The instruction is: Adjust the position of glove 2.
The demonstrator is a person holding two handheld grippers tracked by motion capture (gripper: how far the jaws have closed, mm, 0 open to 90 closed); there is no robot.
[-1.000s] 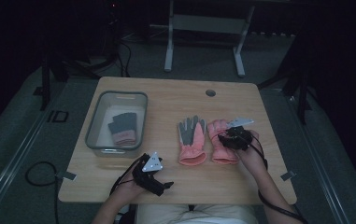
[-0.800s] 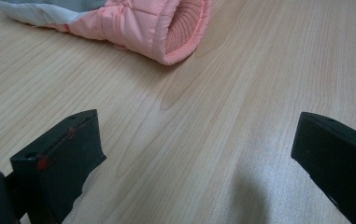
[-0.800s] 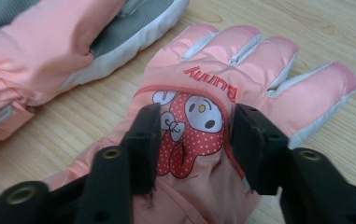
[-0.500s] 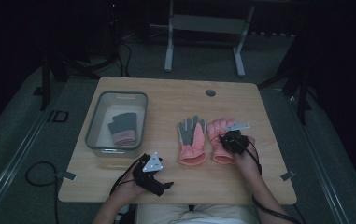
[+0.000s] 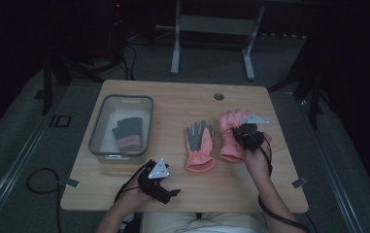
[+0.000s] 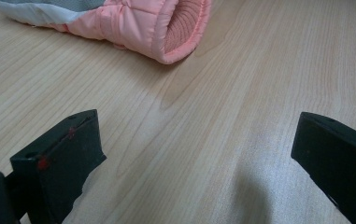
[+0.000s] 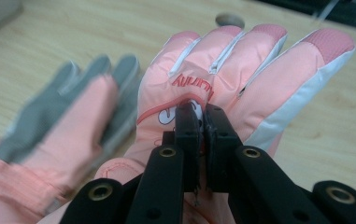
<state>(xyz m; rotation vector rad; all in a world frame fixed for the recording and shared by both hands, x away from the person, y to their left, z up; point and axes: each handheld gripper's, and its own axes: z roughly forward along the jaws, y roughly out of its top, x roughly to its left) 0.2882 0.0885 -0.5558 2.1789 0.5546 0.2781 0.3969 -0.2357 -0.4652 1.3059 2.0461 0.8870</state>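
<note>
The right gripper (image 5: 247, 133) sits over the back of the right-hand pink padded glove with white side trim (image 7: 241, 74), which lies on the light wooden counter (image 5: 173, 104) near its right side. In the right gripper view the jaws have just been closing and are now clenched together, pinching a fold of the glove's pink fabric just below the red lettering on its back. The glove's fingers point away from the person, toward the round cable hole (image 5: 219, 96) at the far edge of the counter. Just beside it, on its left in the high view, lies a second pink padded glove with grey palm and fingers (image 5: 200, 145), palm up, apart from the first glove; its knitted cuff faces the person. The left gripper (image 5: 157, 182) rests low near the front edge of the counter, its jaws released and standing wide apart with bare wood between them; the cuff of the grey-palmed glove appears beyond them in the left gripper view. On the left part of the counter stands a clear rectangular plastic bin (image 5: 98, 127) containing a dark grey pair of knitted gloves with pink cuffs (image 5: 127, 132).
</note>
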